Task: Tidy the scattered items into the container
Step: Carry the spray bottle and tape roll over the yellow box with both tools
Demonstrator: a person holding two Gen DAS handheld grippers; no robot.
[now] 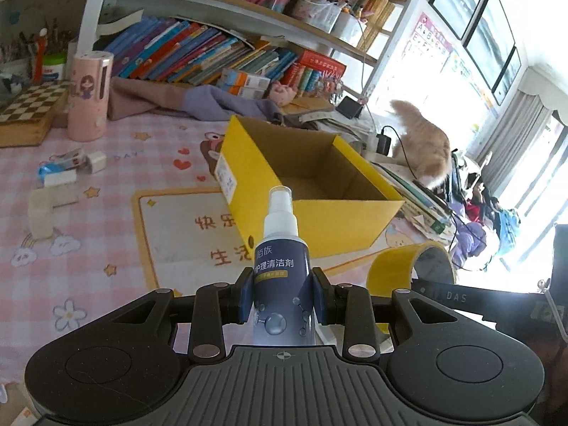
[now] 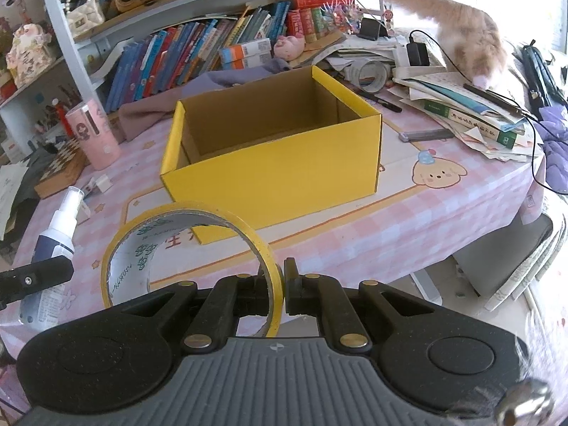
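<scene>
From the left wrist camera, the left hand-held gripper (image 1: 283, 296) pinches a spray bottle (image 1: 281, 248) upright, with the yellow box (image 1: 312, 227) at its 12 o'clock on the desk (image 1: 106, 234). Only the right wrist view shows a black pen (image 2: 381, 101) at the box's 2 o'clock. There the right hand-held gripper (image 2: 284, 289) is pressed onto the yellow tape roll (image 2: 184, 248). The box holds nothing visible.
</scene>
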